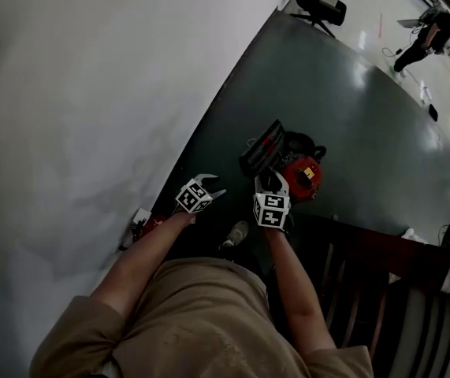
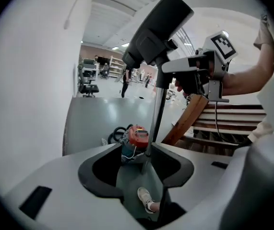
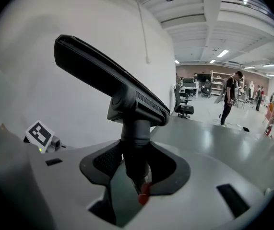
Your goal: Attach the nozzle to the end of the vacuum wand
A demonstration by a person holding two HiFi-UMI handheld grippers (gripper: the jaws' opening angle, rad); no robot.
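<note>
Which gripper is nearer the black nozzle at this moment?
The right. The right gripper is closed on the neck of the nozzle, just below its head. The left gripper is off it, lower and to the side, jaws open, looking up at it.

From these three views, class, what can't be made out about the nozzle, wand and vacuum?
Joint of nozzle and wand: right gripper view, the right gripper covers it.
Base of the vacuum: left gripper view, behind the left gripper.
Its hose: head view, too dark and small.

No text, label or number is legible anywhere.
</note>
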